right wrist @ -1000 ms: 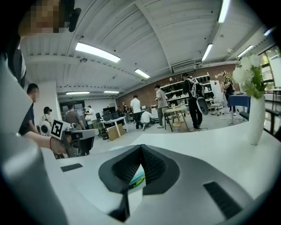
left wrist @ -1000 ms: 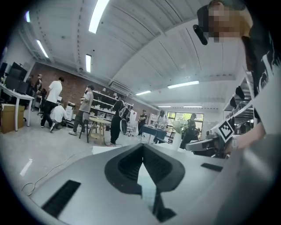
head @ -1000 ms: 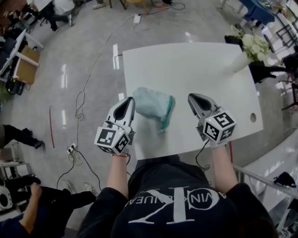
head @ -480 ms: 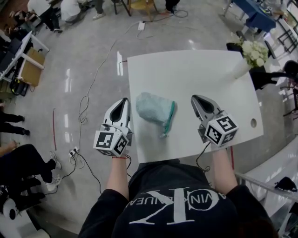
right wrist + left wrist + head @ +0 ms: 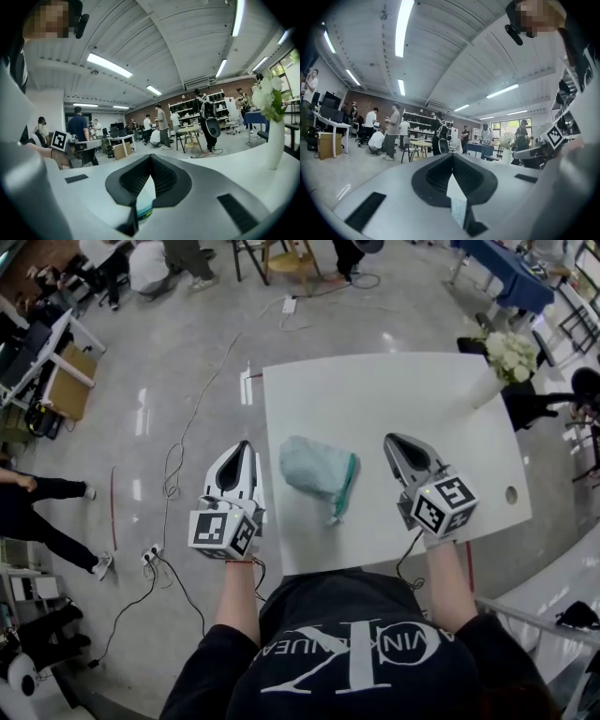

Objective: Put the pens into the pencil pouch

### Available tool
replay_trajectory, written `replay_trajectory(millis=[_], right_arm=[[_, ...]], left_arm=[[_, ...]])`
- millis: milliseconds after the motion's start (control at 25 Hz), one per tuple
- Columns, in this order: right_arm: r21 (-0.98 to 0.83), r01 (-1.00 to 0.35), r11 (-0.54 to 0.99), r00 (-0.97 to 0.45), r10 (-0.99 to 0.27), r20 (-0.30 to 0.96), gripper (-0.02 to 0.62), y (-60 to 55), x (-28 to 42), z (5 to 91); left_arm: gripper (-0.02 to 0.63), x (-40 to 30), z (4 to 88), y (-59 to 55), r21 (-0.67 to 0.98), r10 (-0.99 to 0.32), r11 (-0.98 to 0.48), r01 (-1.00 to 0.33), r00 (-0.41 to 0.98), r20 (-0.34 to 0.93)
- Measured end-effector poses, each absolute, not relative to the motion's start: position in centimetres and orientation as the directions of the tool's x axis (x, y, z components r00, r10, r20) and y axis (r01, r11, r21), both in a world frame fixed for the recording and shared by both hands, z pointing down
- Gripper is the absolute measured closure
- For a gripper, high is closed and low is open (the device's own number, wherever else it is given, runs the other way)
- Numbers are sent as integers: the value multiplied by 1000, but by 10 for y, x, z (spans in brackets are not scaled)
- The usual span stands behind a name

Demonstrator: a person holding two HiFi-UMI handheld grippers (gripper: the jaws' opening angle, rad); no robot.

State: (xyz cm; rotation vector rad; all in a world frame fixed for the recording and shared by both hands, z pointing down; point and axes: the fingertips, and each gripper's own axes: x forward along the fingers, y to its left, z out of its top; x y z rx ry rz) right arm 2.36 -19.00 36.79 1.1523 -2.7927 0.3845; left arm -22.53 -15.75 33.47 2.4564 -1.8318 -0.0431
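Observation:
A pale green pencil pouch with a teal zipper edge lies flat on the white table. No pen shows in any view. My left gripper is shut and empty; it hangs just off the table's left edge, left of the pouch. My right gripper is also shut and empty, above the table to the right of the pouch. In the left gripper view the left gripper points level into the room. Under the shut right gripper a sliver of the pouch shows.
A white vase of white flowers stands at the table's far right corner, also in the right gripper view. A cable hole sits near the right edge. Cables run over the floor at the left. Several people stand at the back.
My left gripper has drifted left, from over the table's edge to beside it. Both grippers stay shut. The pouch has not moved on the table.

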Motion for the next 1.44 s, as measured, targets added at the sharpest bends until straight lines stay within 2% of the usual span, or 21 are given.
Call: replay_trajectory(millis=[440,1440], right_arm=[[-174,-708,685,-706,-690,157,586,-193,27,363],[-214,-707,675,-707,-687,170,584,-198,30,367]], left_arm=[[603,-229,322,-159,53,-966,-260,-964,260,-7],[603,-225,330,-163,70,-968,-250,-966,252,19]])
